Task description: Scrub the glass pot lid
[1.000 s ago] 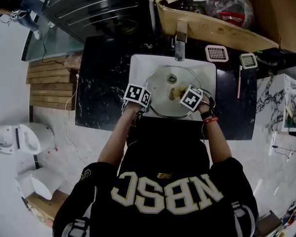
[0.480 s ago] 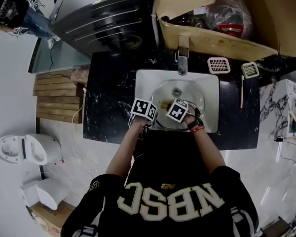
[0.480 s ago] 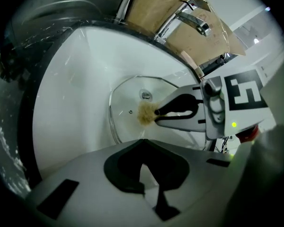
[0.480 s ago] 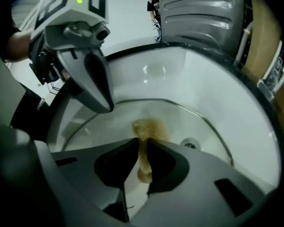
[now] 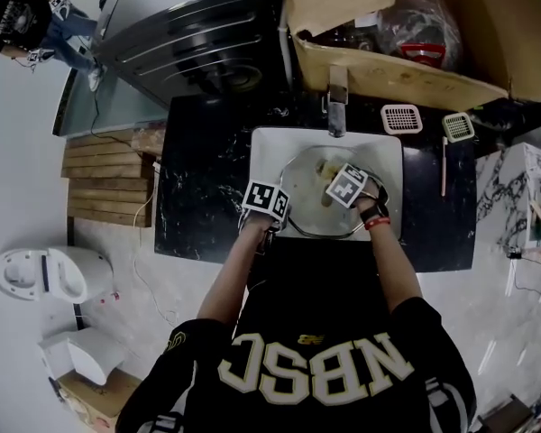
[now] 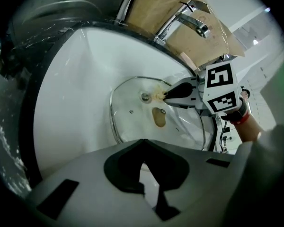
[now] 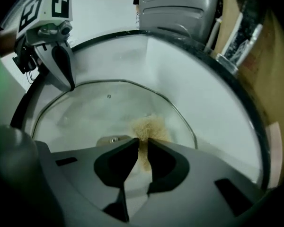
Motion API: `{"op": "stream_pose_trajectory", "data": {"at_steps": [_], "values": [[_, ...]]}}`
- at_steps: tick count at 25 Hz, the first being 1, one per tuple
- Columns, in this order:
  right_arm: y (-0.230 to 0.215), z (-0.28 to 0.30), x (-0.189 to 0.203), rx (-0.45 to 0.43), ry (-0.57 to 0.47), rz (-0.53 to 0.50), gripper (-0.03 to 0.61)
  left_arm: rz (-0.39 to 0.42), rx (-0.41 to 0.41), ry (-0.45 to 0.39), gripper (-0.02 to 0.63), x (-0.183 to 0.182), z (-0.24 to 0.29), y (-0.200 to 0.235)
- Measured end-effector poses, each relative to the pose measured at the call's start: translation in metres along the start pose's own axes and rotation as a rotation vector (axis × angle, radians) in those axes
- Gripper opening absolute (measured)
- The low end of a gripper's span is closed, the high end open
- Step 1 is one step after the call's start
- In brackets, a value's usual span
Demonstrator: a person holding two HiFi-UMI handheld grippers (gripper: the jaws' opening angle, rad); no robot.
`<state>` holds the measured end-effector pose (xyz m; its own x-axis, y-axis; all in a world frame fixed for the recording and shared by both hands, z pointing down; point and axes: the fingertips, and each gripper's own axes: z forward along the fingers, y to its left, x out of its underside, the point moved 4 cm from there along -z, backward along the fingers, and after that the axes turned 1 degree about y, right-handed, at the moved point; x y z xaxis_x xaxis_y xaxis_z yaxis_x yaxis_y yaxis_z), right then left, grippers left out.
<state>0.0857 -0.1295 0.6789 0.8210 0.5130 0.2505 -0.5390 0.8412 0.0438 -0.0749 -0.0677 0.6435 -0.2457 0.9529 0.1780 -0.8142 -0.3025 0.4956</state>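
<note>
Its own view shows your right gripper pinching a tan scrubber on the lid; your left gripper is pressed together.

Left gripper – shut, right gripper – clamped

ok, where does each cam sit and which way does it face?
Left gripper view: on the left tongs, shut, looking across the glass pot lid toward the faucet; shows the right tongs and wrist.
Right gripper view: on the right tongs, clamped on the scrubber, facing the left tongs at the lid's rim.
Head view: on the person's head, facing steeply down into the sink; shows the left arm, right arm and jersey.
Shared: all three see the lid in the sink.
</note>
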Motion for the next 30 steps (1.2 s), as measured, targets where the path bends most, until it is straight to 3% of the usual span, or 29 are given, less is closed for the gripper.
{"op": "stream_pose_trajectory", "data": {"at_steps": [4, 8, 11, 16, 22, 30], "values": [[0.003, -0.021, 0.032, -0.023, 0.04, 0.032, 0.071, 0.011, 0.002, -0.008, 0.012, -0.001, -0.002, 0.001], [0.055, -0.038, 0.036, -0.251, -0.008, 0.058, 0.074, 0.014, 0.001, -0.011, 0.012, -0.001, -0.002, 0.0], [0.083, -0.044, 0.024, -0.292, -0.029, -0.004, 0.074, 0.015, -0.004, -0.011, 0.012, 0.0, -0.002, 0.001], [0.093, -0.027, -0.005, -0.197, -0.024, -0.082, 0.071, 0.024, -0.009, -0.005, 0.012, 0.0, 0.0, -0.001], [0.069, 0.004, -0.039, -0.112, -0.085, -0.069, 0.065, -0.003, -0.031, -0.024, 0.012, -0.002, -0.002, 0.002], [0.015, 0.01, -0.021, -0.014, -0.097, 0.01, 0.064, 0.007, -0.115, -0.04, 0.012, -0.004, -0.003, 0.009]]}}
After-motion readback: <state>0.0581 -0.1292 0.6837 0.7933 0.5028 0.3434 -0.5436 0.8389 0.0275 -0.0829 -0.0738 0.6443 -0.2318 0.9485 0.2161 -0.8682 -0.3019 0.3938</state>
